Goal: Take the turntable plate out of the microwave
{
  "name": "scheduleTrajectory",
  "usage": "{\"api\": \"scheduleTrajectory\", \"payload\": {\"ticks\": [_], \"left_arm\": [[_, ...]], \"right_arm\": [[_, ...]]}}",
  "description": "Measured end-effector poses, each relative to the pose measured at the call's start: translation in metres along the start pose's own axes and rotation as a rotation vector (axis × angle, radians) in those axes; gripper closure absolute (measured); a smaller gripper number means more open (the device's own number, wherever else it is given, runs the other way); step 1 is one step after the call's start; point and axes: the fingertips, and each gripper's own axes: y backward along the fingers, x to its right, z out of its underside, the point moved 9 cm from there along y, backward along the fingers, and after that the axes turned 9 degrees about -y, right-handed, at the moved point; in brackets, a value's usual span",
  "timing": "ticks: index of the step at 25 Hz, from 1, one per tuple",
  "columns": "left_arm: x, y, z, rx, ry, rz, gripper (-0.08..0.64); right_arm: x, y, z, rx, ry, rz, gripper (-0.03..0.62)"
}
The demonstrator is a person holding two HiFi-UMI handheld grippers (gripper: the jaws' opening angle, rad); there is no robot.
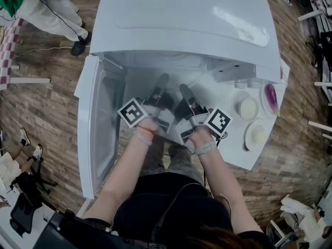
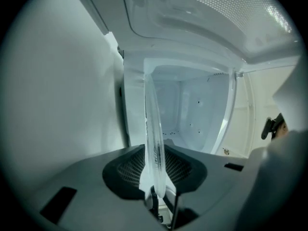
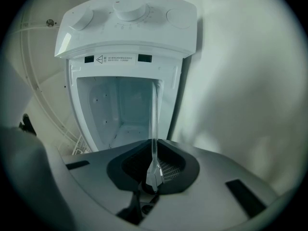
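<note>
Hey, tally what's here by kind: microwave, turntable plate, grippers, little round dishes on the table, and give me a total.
Microwave: 1
Glass turntable plate: 1
Left gripper and right gripper: 2
Round dishes: 3
Total: 7

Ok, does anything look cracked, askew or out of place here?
Nothing stands out. The clear round glass turntable plate looks whole, pinched at its rim by the left gripper and the right gripper, at the mouth of the open white microwave.

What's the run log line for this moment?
left hand-held gripper: shut on turntable plate | right hand-held gripper: shut on turntable plate | microwave: door open
</note>
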Motion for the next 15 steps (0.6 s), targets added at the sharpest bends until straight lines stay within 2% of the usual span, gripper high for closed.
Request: {"api": "scheduleTrajectory", "payload": {"ticks": [10,15], "left_arm": [[-0.0014,-0.0068,0.006,-0.039,0.014,-0.004,0.454],[-0.002,-0.0083,0.0079,-0.046,0.016,0.018,0.456]], "right_arm": [[-0.0001,0.0062,0.0083,-0.023,-0.004,0.02,0.546],[-0.0011,0.0097,0.0065,-0.033,0.005,0.025,0.546]]}}
